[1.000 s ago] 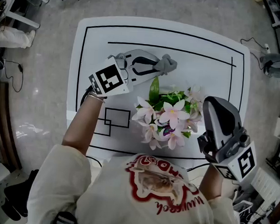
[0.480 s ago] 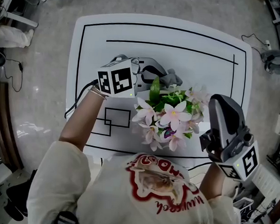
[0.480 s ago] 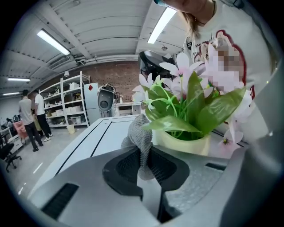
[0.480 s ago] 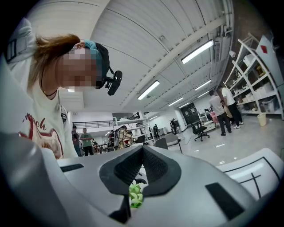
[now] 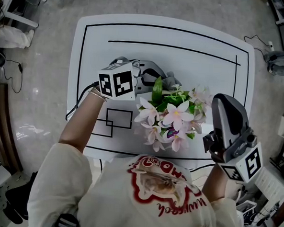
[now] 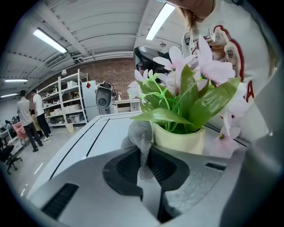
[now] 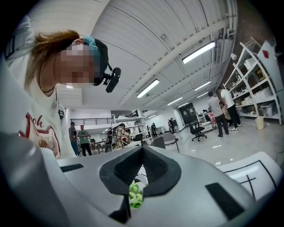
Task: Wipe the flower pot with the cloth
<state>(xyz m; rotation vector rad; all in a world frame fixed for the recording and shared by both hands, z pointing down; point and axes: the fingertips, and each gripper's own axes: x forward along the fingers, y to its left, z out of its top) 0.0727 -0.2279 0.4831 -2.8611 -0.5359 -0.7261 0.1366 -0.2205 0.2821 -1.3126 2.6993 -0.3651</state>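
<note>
In the left gripper view a pale green flower pot [image 6: 179, 141] holds green leaves and pink flowers [image 5: 173, 118], which hide the pot from the head view. My left gripper [image 6: 143, 153] is shut on a grey mesh cloth [image 6: 141, 133]. The cloth's free end lies against the pot's left side, just under the rim. Seen from above, the left gripper [image 5: 159, 78] reaches in from the left with the cloth [image 5: 171, 80] at the plant's far edge. My right gripper [image 5: 218, 102] hovers at the plant's right with its jaws together [image 7: 141, 153]. A green bit of plant shows in the slit below them.
The pot stands on a white table [image 5: 199, 37] marked with black lines and a small rectangle outline [image 5: 118, 119]. A cable [image 5: 77, 106] hangs off the table's left edge. Shelving [image 6: 66, 102] and several people stand far off in the room.
My left gripper has moved right and down with the cloth, from the open table to the pot's side. The right gripper has stayed where it was.
</note>
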